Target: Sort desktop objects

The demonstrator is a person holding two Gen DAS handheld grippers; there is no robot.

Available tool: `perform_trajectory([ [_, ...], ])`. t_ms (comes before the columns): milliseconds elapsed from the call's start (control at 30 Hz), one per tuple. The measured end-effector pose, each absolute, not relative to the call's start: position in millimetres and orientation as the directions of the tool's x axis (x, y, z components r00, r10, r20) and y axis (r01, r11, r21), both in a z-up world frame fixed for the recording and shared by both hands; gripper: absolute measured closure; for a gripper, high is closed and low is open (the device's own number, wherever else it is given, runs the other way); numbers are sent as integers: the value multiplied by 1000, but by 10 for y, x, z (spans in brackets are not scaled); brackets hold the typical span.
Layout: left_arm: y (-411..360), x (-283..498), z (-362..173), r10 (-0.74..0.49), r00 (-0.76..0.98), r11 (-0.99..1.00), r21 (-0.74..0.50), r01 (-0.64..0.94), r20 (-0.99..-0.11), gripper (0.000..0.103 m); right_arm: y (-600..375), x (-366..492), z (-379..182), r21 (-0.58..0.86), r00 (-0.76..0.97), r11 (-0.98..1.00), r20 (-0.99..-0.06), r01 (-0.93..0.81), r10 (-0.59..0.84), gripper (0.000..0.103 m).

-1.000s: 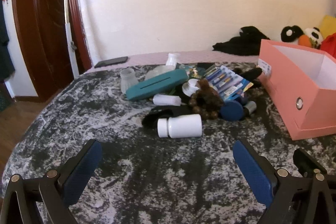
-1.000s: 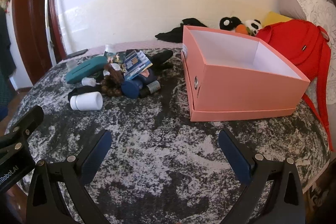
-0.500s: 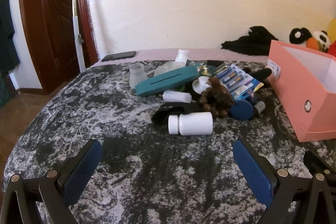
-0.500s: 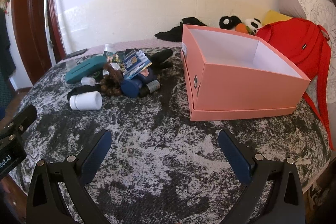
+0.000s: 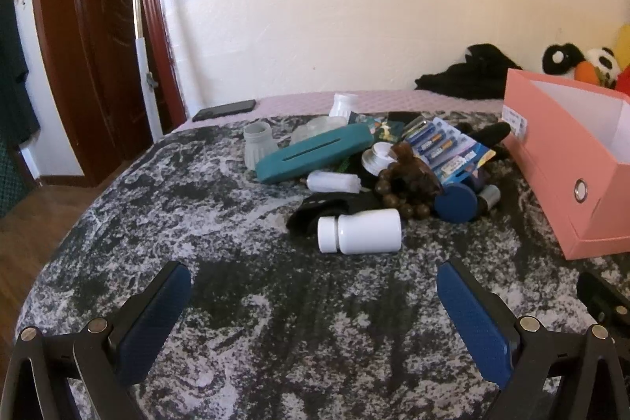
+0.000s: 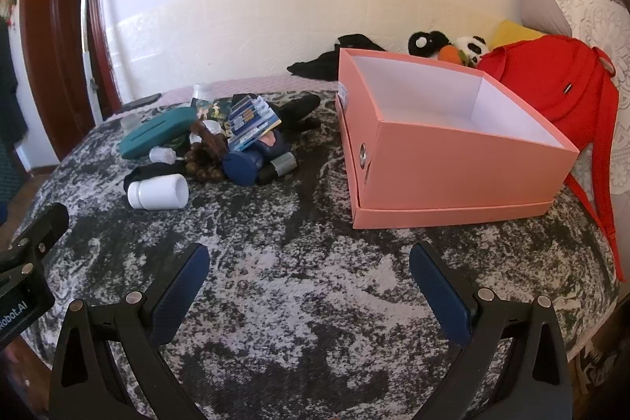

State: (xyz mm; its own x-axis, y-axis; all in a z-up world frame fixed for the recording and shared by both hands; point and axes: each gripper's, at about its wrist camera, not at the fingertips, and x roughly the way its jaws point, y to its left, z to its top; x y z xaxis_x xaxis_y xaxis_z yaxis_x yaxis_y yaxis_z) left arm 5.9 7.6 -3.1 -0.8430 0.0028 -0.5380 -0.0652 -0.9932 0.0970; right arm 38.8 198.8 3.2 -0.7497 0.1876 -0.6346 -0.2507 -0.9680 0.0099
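sorting not begun: pile intact, box empty

left gripper (image 5: 313, 286) hangs over bare cloth (image 5: 275, 302) with its jaws spread wide, holding nothing. right gripper (image 6: 309, 270) is likewise spread wide and empty, short of the box.

left to right, the pile: a ribbed jar (image 5: 259, 144) stands at the far left edge. a teal case (image 5: 315, 152) lies beside it, one end propped on other items. a small white tube (image 5: 334, 182) lies in front of the case. a white bottle (image 5: 360, 231) lies on its side nearest the left gripper, apart from the rest but touching a black strap (image 5: 315, 209). brown beads (image 5: 405, 184) are heaped in the middle. a battery pack (image 5: 447, 148) leans tilted on the heap. a blue disc (image 5: 456, 202) stands on edge, with a small grey cylinder (image 5: 489, 195) just beside it. the pink box (image 6: 453, 160) sits to the right, well apart from the bottle.

progress, as judged: nothing done. the visible interior of the box shows only white walls, and every item is on the cloth. the whole pile is left to move.

not determinable: the box floor is hidden behind its near wall. items under the beads and battery pack are covered. the clear objects behind the case are too faint to identify. the right gripper shows only as a dark edge in the left view.
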Motion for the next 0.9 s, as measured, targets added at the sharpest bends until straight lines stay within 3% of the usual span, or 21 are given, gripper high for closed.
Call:
perform_trajectory([
  [333, -127, -24, 19, -17, -836, -995, 94, -41, -549, 0, 2008, 391, 42, 16, -751, -967, -634, -253, 186, 0],
  [533, -559, -231, -85, -21, -781, -999, 51, -14, -624, 0, 2003, 345, 34, 56, -765, -978, -632, -202, 122, 0],
  [700, -532, -578, -354, 54, -713, -995, 20, -94, -699, 0, 1849, 79, 20, 41, -761, -993, -646, -109, 56, 0],
  [900, -56, -847, -751, 175, -613, -971, -34, -235, -770, 0, 1784, -466, 381, 32, -807, -999, -590, -21, -2, 0],
])
